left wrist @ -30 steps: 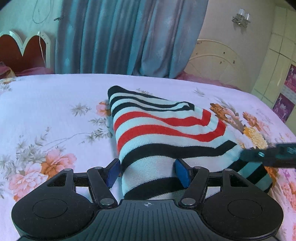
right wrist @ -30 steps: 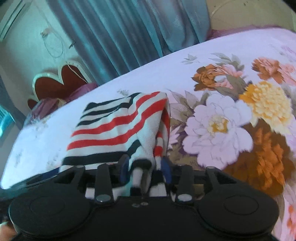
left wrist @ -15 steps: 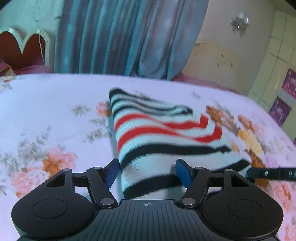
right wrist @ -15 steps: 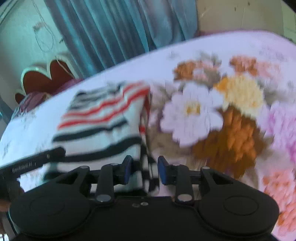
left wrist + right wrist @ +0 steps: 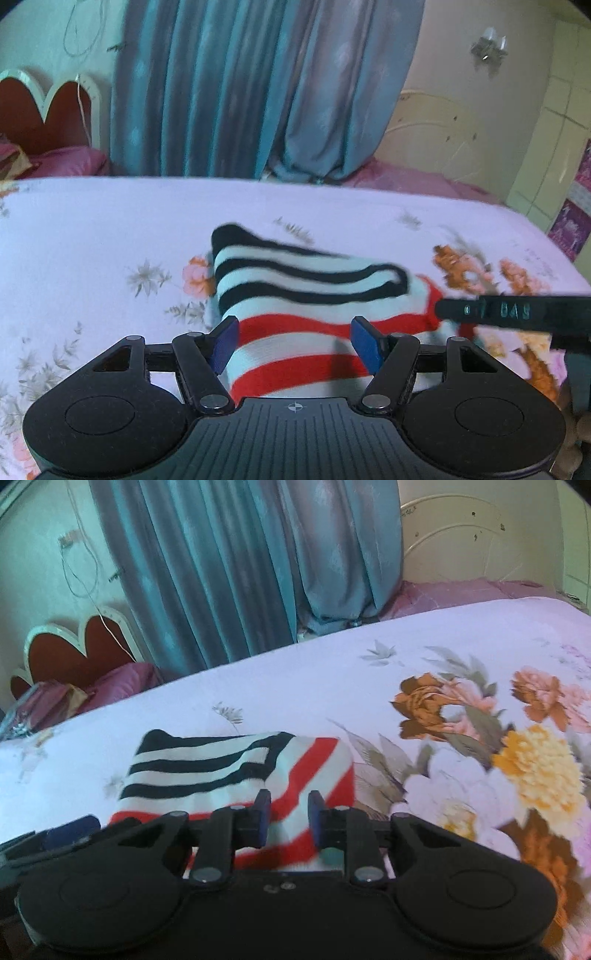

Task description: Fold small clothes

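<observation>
**Op:** Logging state. The striped knit garment lies on the floral bedsheet, about centre frame in my left wrist view. The black-and-white end is doubled over the red-and-white part, its edge running toward 2 o'clock.

**Obs:** So a fold is in?

**Op:** I judge one lengthwise fold done: the garment reads as a compact stack, tidy at its far end. Its near end is hidden under both tools, so I can't confirm that edge.

**Obs:** Left gripper?

**Op:** Left gripper is spread wide, blue pads either side of the red stripes, gripping nothing that I can see.

**Obs:** Right?

**Op:** Right gripper has a narrow gap between its pads, with red-striped cloth showing in that gap. Whether it pinches a layer or merely sits over it, I cannot tell. From the left camera its body enters at 3 o'clock, touching or just beside the garment's right edge.

**Obs:** Remaining?

**Op:** Probably one more fold or a press flat, then release. No other clothes in view.
</observation>
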The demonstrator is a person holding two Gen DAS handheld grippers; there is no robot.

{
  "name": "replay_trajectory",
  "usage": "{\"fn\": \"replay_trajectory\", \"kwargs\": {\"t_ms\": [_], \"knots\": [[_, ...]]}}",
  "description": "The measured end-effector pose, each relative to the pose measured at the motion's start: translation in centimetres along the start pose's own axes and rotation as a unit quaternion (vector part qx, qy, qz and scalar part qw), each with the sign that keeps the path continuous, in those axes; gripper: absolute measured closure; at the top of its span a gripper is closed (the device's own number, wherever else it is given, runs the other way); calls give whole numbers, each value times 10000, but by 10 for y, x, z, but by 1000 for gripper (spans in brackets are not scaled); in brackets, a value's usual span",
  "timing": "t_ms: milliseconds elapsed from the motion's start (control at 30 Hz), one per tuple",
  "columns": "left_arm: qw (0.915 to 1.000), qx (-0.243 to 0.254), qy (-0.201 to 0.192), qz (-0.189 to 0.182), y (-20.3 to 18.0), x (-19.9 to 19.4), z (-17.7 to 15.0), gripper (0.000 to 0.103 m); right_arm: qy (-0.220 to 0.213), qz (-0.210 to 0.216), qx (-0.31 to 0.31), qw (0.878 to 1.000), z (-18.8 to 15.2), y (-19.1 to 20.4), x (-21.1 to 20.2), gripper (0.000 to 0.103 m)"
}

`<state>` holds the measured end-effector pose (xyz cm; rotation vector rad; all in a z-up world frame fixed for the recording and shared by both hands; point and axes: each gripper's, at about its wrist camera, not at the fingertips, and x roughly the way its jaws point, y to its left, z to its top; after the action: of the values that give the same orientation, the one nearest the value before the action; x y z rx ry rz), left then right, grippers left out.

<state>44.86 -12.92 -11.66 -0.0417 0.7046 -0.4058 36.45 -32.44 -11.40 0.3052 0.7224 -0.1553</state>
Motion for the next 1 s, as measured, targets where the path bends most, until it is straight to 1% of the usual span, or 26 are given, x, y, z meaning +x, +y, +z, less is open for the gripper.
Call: {"fn": "replay_trajectory", "kwargs": {"t_ms": [67,100,200,267,333,400,433,567,633,700,800,900,1000], "knots": [[9998,-22,154,114,4,13,-9,37,-24,-115,-91,9999,3,2,14,82],[9997,-94,201,121,7,17,-15,37,-16,-187,-167,9997,4,3,20,84],[9984,-518,235,40,14,24,-26,37,168,-343,-454,9982,-2,2,45,85],[9985,-465,268,83,10,24,-22,37,133,-250,-430,9987,-2,-4,47,84],[9982,-561,193,68,11,19,-15,37,130,-121,-366,9992,2,-7,42,83],[9975,-697,70,94,15,20,-7,37,-69,-20,-253,9997,7,-8,35,77],[9971,-749,64,125,16,25,-4,37,-117,-8,-240,9996,9,-6,35,76],[9966,-737,170,318,22,50,7,37,-17,-78,-239,9997,17,1,54,77],[9946,-889,364,399,30,63,7,36,39,-181,-319,9993,17,2,63,77],[9921,-1113,448,368,38,72,4,36,59,-219,-411,9989,16,1,72,77],[9934,-1001,394,409,35,75,2,32,43,-168,-375,9991,15,-3,78,77],[9936,-937,412,486,32,74,3,31,112,-62,-130,9998,17,-12,82,77],[9950,-776,346,527,26,62,4,31,168,-74,-240,9995,18,-8,74,75]]}}
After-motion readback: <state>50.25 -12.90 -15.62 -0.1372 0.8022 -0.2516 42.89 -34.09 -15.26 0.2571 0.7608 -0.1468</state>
